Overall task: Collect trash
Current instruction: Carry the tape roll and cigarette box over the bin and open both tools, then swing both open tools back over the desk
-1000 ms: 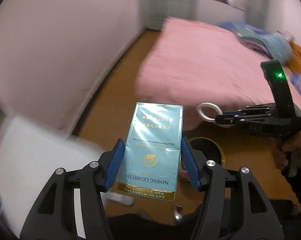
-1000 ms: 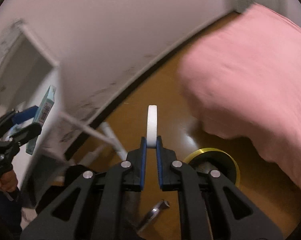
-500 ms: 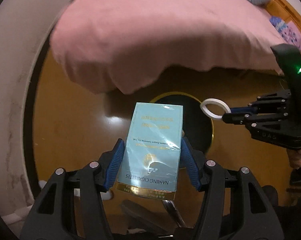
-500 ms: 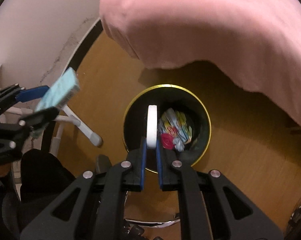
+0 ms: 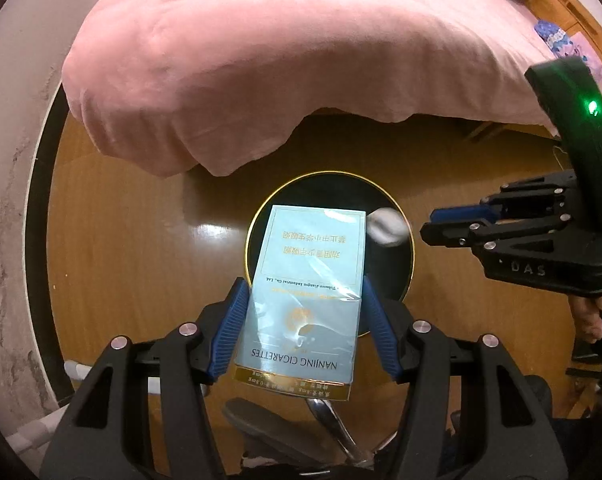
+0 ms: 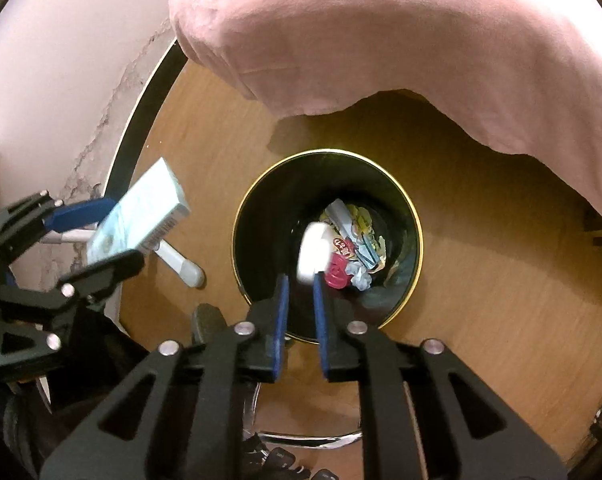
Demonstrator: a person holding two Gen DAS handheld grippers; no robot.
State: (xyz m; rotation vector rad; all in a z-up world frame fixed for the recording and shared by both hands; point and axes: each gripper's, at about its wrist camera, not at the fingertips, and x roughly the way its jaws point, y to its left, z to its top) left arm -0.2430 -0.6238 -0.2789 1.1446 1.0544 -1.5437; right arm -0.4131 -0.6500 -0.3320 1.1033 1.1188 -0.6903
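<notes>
My left gripper (image 5: 303,312) is shut on a light blue cigarette pack (image 5: 307,288), held above the black gold-rimmed trash bin (image 5: 407,272). My right gripper (image 6: 300,292) has opened over the bin (image 6: 261,200); the white tape ring (image 6: 311,252) is blurred and falling free just beyond its fingertips. The ring also shows blurred in the left wrist view (image 5: 387,226), off the right gripper (image 5: 433,232). The left gripper (image 6: 97,236) with the pack (image 6: 141,212) shows left of the bin. Wrappers (image 6: 353,240) lie at the bin's bottom.
A pink bedspread (image 5: 301,60) hangs over the bed edge just beyond the bin. Wooden floor (image 6: 481,280) surrounds it. A white wall with dark baseboard (image 6: 141,112) runs on the left. A white furniture leg (image 6: 181,260) and a chair base (image 6: 309,436) stand near.
The right gripper has opened and let go of the white tape ring, which is dropping toward the bin. Both grippers moved closer over the bin. The left still holds the pack.
</notes>
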